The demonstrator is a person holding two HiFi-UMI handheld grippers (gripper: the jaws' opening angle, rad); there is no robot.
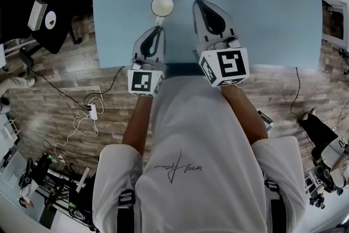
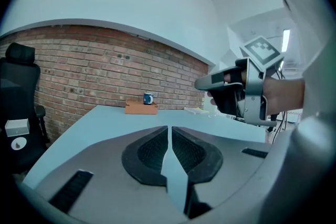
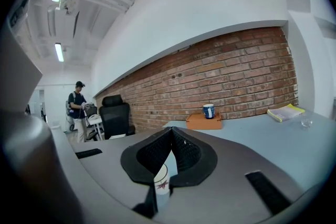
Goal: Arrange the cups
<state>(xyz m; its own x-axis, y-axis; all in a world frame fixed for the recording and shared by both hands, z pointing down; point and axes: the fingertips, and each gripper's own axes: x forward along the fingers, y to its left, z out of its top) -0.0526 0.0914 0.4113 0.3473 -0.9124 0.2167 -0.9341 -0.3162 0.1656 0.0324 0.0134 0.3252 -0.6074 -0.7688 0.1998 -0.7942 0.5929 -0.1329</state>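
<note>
The left gripper point(image 1: 159, 28), closed and empty, points far toward the paper cup point(image 1: 162, 6) just beyond it on the surface point(image 1: 262, 19); its forearm is outstretched. The right gripper point(image 1: 198, 4), also closed on nothing, reaches farther, just right of the cup.

office: brick wall point(image 3: 231, 81), swivel chair point(image 3: 114, 113), pale-blue table point(image 1: 262, 19)

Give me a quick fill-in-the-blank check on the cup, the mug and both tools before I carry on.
1. The left tool and the right tool both have their jaws ___, with nothing held.
2. The white paper cup stands upright just beyond the tip of the ___ tool.
3. At the table's far end, the blue mug sits on an ___ box by the brick wall.

Missing words: shut; left; orange
</note>
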